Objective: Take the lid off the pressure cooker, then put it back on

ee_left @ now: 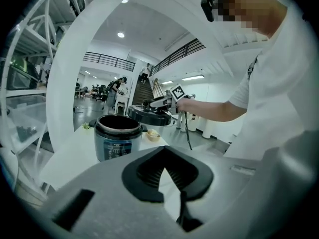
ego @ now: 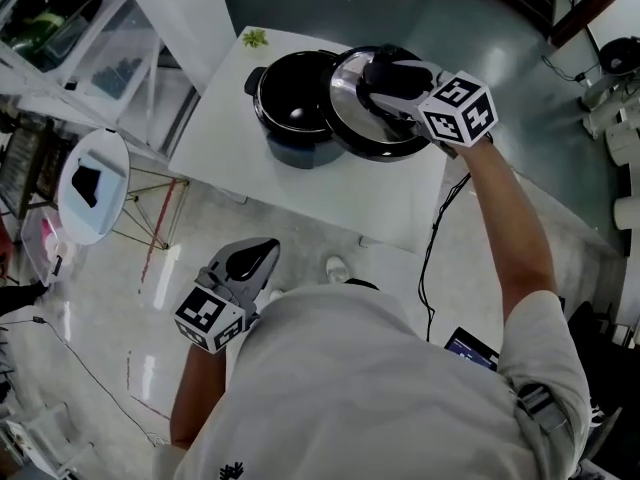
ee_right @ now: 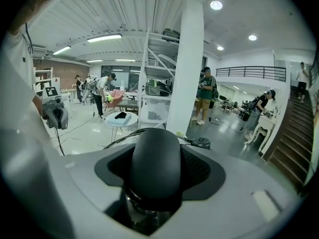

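The pressure cooker (ego: 295, 108) stands open on the white desk (ego: 330, 193), its dark inner pot exposed. The print on its blue-grey front panel is too small to read. The right arm reaches out, and the right gripper (ego: 385, 73) is clenched on the handle of the lid (ego: 350, 108), holding it by the pot's right rim. The left gripper (ego: 250, 260) hangs low by the body, jaws together.

The white worktop (ego: 330, 193) carries the open pressure cooker (ego: 295, 146) near its far edge, 1 small green sprig (ego: 254, 38) at its far left corner, and 1 small pale object (ee_left: 152, 135) beside the cooker.
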Motion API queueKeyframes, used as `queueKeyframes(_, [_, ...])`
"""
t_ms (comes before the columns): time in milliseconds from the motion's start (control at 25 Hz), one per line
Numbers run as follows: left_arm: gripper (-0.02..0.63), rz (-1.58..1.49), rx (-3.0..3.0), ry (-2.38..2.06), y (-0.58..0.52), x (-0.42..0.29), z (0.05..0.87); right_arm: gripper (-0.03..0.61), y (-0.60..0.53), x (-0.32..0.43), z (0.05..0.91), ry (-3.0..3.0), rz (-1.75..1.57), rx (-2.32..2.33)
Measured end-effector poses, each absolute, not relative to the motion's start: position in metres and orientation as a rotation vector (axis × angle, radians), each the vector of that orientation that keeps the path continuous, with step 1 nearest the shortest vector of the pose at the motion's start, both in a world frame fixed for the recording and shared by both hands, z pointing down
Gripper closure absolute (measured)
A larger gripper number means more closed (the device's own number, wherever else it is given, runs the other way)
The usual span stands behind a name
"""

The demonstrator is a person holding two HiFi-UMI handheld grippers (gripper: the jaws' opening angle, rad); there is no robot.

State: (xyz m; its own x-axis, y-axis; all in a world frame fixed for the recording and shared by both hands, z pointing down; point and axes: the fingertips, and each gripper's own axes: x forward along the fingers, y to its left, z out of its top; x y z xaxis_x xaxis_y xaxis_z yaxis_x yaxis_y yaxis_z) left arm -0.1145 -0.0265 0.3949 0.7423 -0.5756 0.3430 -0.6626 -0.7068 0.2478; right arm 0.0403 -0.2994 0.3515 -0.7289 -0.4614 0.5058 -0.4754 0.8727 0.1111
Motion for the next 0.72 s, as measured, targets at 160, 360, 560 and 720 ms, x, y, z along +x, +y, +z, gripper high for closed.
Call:
queueKeyframes(160, [0.607, 0.357, 2.616, -0.913, -0.028, -0.103, 0.392, 0.287, -0.290, 0.060, 0.352, -2.504, 0.046, 0.704])
queueKeyframes(360, [0.607, 0.377, 2.634, -0.881, -0.023, -0.096, 0.391, 0.287, -0.277, 0.081, 0.353, -2.506, 0.055, 0.740])
queueKeyframes(560, [0.607, 0.389, 2.641, -0.855, -0.018, -0.091, 0.392, 0.287, -0.263, 0.096, 0.356, -2.501, 0.064, 0.765])
queueKeyframes(720, [0.607, 0.396, 2.647, -0.830, -0.012, -0.082, 0.395, 0.287, -0.250, 0.111, 0.360, -2.498, 0.069, 0.786])
